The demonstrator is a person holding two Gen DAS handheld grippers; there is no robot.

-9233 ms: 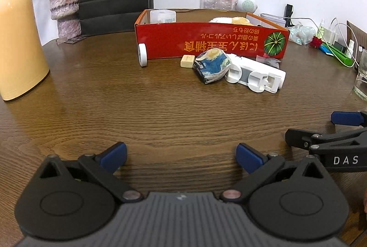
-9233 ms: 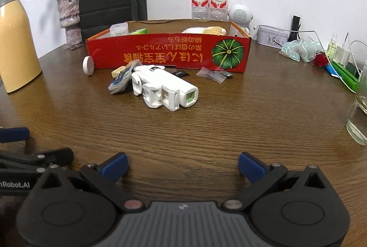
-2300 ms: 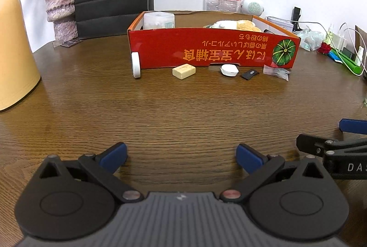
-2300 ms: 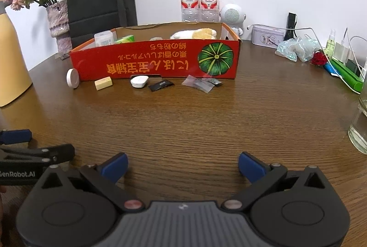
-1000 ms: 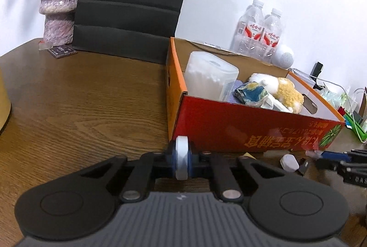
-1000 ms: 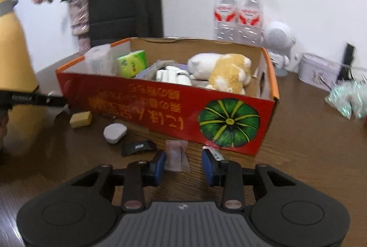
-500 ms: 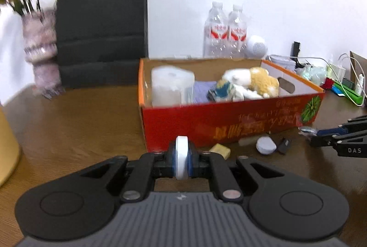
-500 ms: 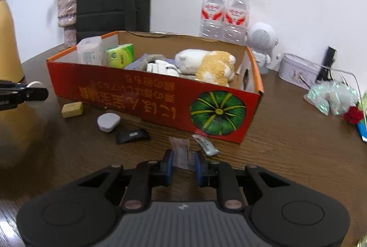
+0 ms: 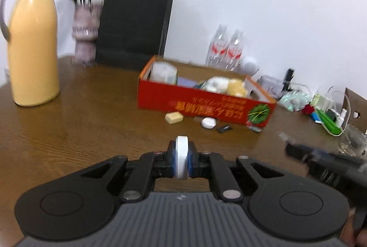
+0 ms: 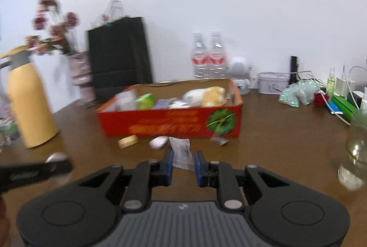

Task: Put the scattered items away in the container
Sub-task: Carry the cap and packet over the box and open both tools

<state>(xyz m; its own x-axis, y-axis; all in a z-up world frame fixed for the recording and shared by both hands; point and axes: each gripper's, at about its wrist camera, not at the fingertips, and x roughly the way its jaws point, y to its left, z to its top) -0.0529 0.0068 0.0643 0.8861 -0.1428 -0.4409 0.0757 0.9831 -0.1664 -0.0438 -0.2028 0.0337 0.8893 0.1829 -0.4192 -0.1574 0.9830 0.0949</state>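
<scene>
My left tool [image 9: 182, 161] pinches a white disc [image 9: 182, 159] edge-on; my right tool [image 10: 182, 166] grips a clear packet [image 10: 181, 153]. Both are above the tabletop [image 9: 91, 123], short of the red box [image 10: 169, 125].

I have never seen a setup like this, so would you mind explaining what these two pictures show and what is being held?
There is no robot here: a person holds a two-finger gripper in each hand, each with a wide-angle camera looking along its fingers.

The left camera shows the left gripper shut on a white round disc. The right camera shows the right gripper holding a small clear packet.

Ahead on the wooden table stands a red cardboard box, already holding several things. Beside it lie a tan block, a white oval piece and a small black item, not yet tidied.
</scene>
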